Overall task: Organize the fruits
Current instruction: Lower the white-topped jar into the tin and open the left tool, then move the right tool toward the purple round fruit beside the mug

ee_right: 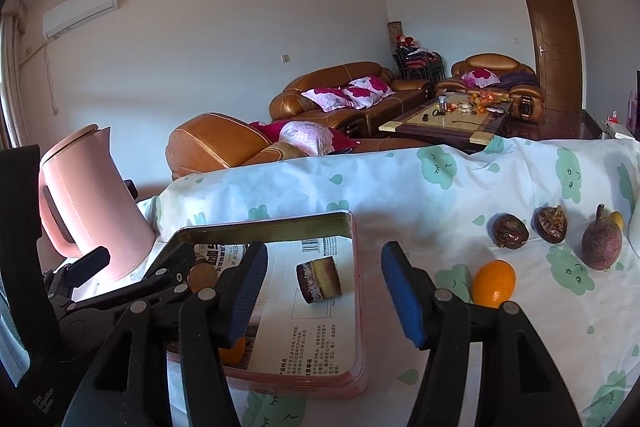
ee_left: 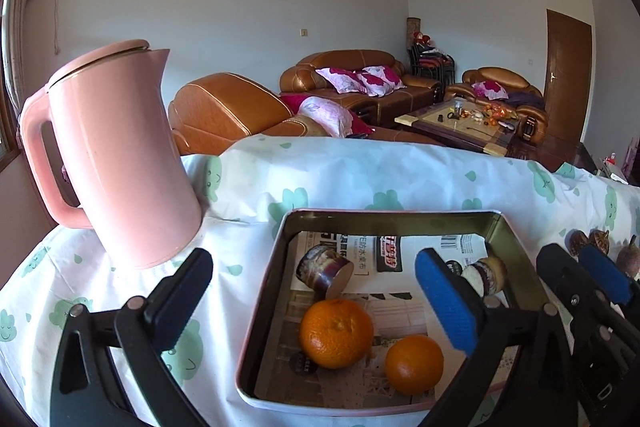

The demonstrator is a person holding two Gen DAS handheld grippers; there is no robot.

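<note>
A square metal tin (ee_left: 516, 251), lined with printed paper, is seen on a desk (ee_left: 360, 179) covered by a white cloth with green cloud figures. Inside the tin, two oranges (ee_left: 336, 333) lie side by side near the front wall, and two short cut pieces of purple-skinned fruit (ee_left: 323, 269) lie farther back, one to the left and one to the right. The left hand-held gripper (ee_left: 316, 291) is held above the tin with its jaws spread wide and nothing between them. The right hand-held gripper (ee_right: 322, 293) is seen over the tin's right edge, its jaws parted and empty. To the right of the tin, on the cloth, a third orange (ee_right: 493, 283) lies just beside the right gripper's finger; farther back two brown round fruits (ee_right: 510, 231) and a purple pear-shaped fruit (ee_right: 601, 241) are lined up. A pink kettle (ee_left: 120, 163) stands to the left of the tin.
</note>
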